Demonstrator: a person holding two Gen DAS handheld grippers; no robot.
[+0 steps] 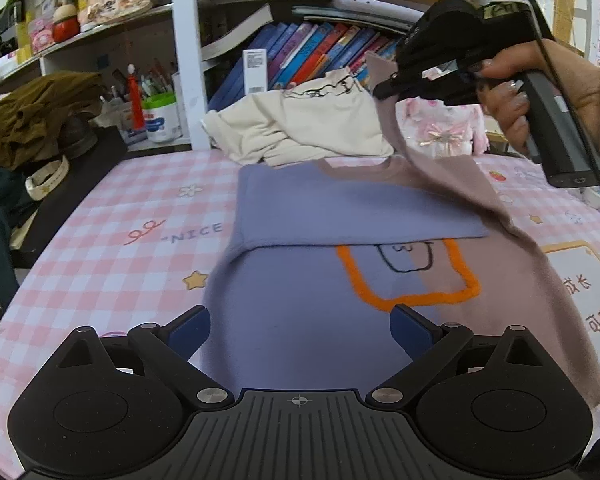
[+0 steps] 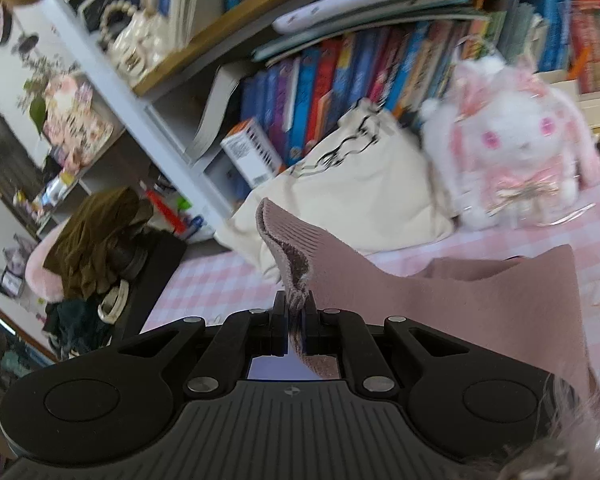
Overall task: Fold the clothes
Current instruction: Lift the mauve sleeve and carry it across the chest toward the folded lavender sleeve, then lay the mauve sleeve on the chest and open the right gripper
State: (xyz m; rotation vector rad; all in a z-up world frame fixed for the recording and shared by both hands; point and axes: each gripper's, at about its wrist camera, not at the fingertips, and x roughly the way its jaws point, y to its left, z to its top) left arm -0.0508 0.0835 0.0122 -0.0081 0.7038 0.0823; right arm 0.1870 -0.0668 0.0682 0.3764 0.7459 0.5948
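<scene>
One two-tone sweater (image 1: 320,280) is lying on the checked worktop (image 1: 120,248); its mauve sleeve (image 2: 292,248) is being pinched by the closed right tongs (image 2: 296,320). The left tongs (image 1: 300,332) are being held wide apart, seemingly empty.

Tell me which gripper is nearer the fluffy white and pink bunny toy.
Right. The right gripper, clamping the mauve sleeve, is raised near the bunny toy; the left gripper hovers open over the sweater's near hem.

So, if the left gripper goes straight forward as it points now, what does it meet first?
Probably the sweater: the open left gripper points over its purple half, toward the folded-over purple sleeve. Its height above the cloth is unclear.
</scene>
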